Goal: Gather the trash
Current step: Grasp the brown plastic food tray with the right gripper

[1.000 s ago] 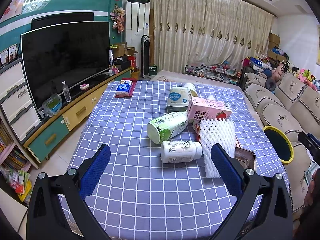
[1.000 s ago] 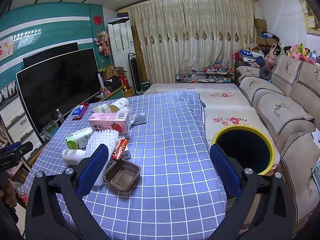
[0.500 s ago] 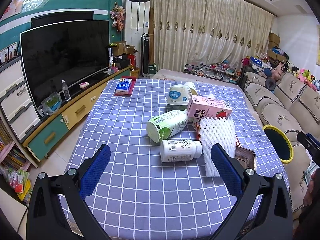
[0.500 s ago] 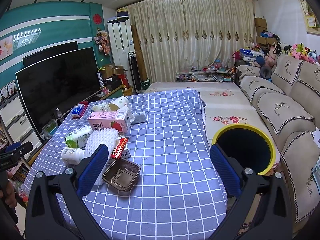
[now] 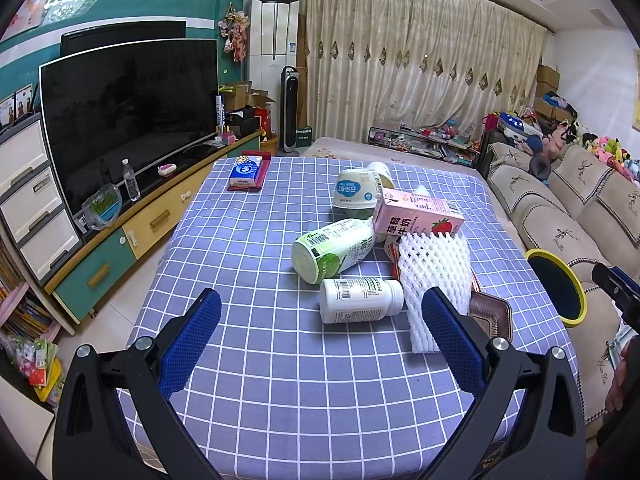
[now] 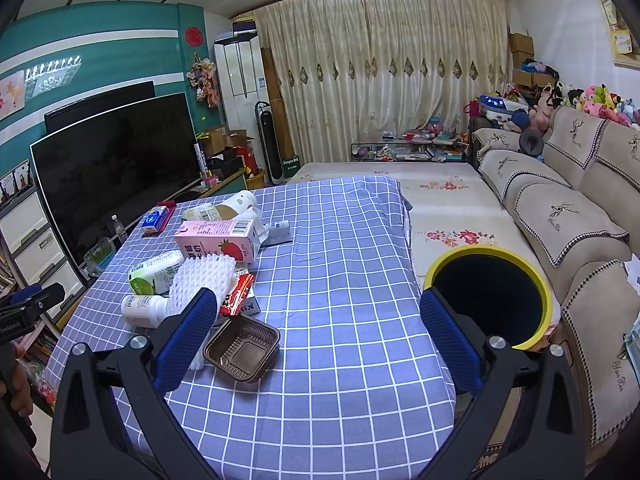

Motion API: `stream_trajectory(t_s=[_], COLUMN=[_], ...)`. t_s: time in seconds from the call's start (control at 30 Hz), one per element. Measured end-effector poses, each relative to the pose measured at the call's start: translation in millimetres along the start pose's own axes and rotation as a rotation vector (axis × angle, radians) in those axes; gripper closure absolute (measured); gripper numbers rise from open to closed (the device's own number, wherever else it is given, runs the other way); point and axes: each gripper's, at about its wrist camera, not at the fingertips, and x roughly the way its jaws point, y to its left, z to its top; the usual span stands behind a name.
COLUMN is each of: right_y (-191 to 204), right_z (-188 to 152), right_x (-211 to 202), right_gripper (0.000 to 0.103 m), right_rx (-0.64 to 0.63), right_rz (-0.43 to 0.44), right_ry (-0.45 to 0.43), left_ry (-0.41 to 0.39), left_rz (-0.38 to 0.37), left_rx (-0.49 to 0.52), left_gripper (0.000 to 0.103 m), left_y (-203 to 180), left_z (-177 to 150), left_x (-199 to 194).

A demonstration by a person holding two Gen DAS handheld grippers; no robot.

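both the left gripper [image 5: 320, 328] and right gripper [image 6: 316, 328] hang spread wide, empty, over the table's [image 5: 280, 380] near edge; trash (white bottle [image 5: 360, 300], foam net [image 5: 434, 276], brown tray [image 6: 242, 348]) clusters mid-table, yellow-rimmed bin [image 6: 486, 292] beside its right edge.

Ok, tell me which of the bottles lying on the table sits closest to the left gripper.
The small white pill bottle, lying on its side just ahead of the open left gripper. The larger green-labelled bottle lies farther back, beside the pink carton.

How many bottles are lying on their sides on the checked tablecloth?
3: white pill bottle nearest the camera, green-labelled bottle just behind it, cream bottle at the pile's far end. Others may be hidden.
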Motion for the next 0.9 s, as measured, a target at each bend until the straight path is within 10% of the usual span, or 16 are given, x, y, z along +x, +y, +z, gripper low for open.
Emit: stream_trajectory(t_s=[0.63,0.9], right_y=[14,23], right_z=[-20,-41], right_x=[46,97], right_gripper=[0.008,0.06], right_rx=[-0.026,-0.015], right_rz=[0.043,0.09], right_ry=[0.143,0.315], left_ry=[0.036,0.068], left_rz=[-0.003,-0.011], left_rx=[-0.019,-0.031], left_gripper=[0.004,0.004], left_y=[9,13], left_z=[-3,-5], left_x=[14,32])
